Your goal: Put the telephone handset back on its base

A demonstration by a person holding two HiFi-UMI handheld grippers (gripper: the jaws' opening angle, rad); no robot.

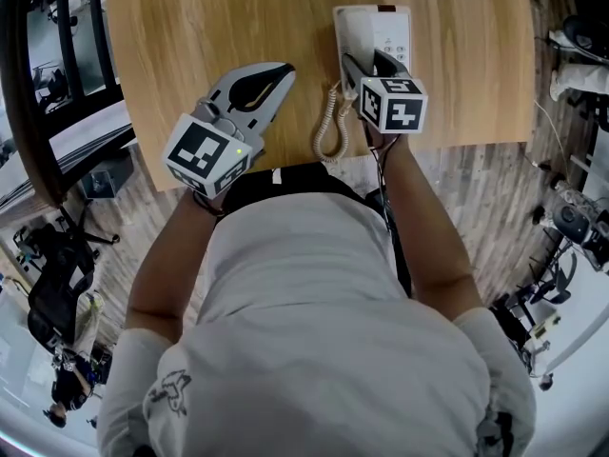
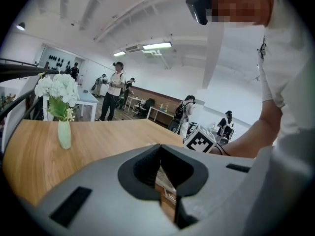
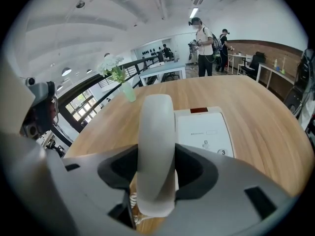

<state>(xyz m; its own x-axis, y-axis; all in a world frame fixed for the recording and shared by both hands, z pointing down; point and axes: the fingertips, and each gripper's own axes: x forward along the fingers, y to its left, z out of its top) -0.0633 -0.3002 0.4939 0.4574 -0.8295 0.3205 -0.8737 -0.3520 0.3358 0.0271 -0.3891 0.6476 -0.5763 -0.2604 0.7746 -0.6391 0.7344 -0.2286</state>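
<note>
My right gripper is shut on the white telephone handset, which stands upright between the jaws in the right gripper view. Just ahead, the white base with its keypad lies flat on the wooden table, and the handset hangs over its left side. From the base a coiled cord runs toward the table's near edge. To the left of the phone my left gripper hovers low over the table, shut with nothing in it.
A pale green vase of white flowers stands farther back on the table, also seen in the right gripper view as a vase. Several people stand at desks across the room. The table's near edge is right by my body.
</note>
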